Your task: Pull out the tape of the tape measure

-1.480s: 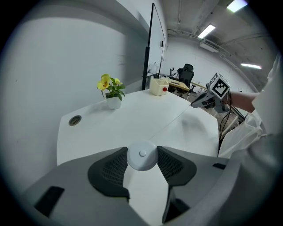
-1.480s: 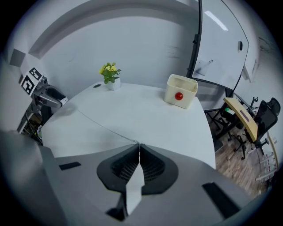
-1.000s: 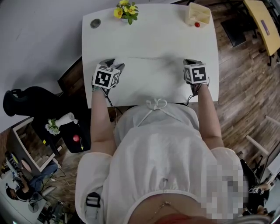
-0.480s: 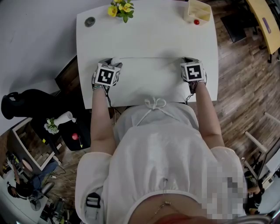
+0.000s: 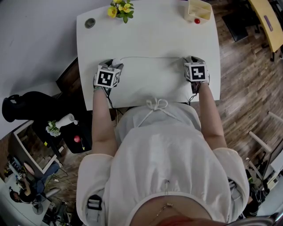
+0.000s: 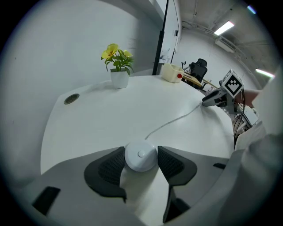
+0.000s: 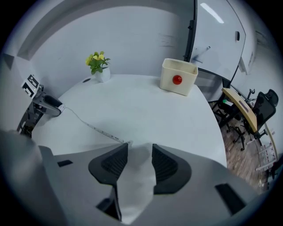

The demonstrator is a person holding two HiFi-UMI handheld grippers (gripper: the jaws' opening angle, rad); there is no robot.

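While the round tape measure case [image 6: 140,158] sits clamped in the left gripper [image 6: 140,151] fingers, its tape [image 5: 150,57] lies straight across the white surface [image 5: 150,31] toward the right gripper [image 7: 139,147]. That gripper's fingers have just been opening. The free end [image 7: 125,142] rests beside one fingertip, with nothing held between them.

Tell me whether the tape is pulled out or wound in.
Pulled out: the tape lies stretched across the table, away from the round white case.

On the tabletop [image 5: 150,35], the tape measure [image 5: 116,62] lies near left, its tape [image 5: 152,57] running right; a potted plant [image 5: 120,8] stands far left, a box [image 5: 200,9] far right.
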